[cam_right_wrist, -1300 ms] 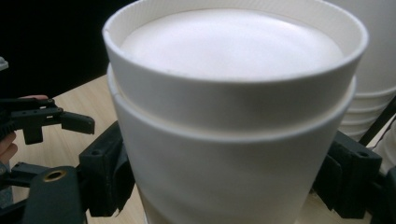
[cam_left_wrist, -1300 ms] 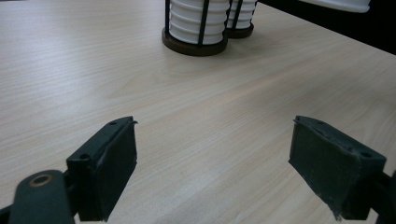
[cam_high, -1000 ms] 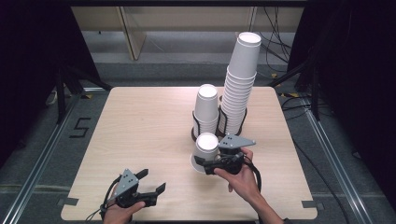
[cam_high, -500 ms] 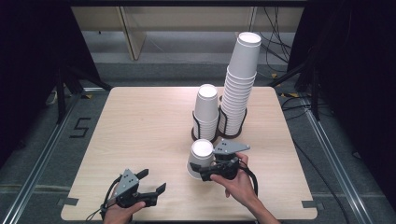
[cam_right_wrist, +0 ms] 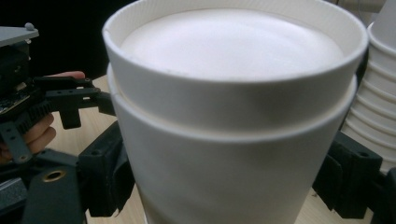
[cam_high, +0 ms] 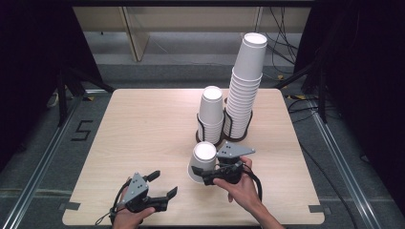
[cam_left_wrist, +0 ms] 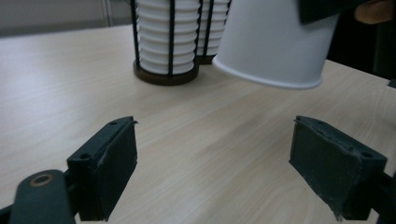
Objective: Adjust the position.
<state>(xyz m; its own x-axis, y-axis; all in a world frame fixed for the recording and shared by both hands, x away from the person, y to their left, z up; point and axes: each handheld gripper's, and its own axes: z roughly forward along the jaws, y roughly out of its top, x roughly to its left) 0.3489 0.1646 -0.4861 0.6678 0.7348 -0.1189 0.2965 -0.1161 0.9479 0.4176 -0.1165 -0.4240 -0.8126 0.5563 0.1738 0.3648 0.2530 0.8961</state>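
Where the desk (cam_high: 143, 129) fills the middle of the high view, the right tongs (cam_high: 206, 175) sit at lower centre, clenched on an upside-down white paper cup (cam_high: 202, 161) tilted off the wood; in the right tongs' view two nested cups show between the jaws. Left tongs (cam_high: 161, 185), lower left of the frame, released, jaws apart over bare wood, holding nothing. Short cup stack (cam_high: 211, 110) in a black wire holder (cam_high: 210, 134), centre. Tall cup stack (cam_high: 244, 86) in a second holder (cam_high: 237, 128), just right of it. Floor marking "5" (cam_high: 81, 130), left edge.
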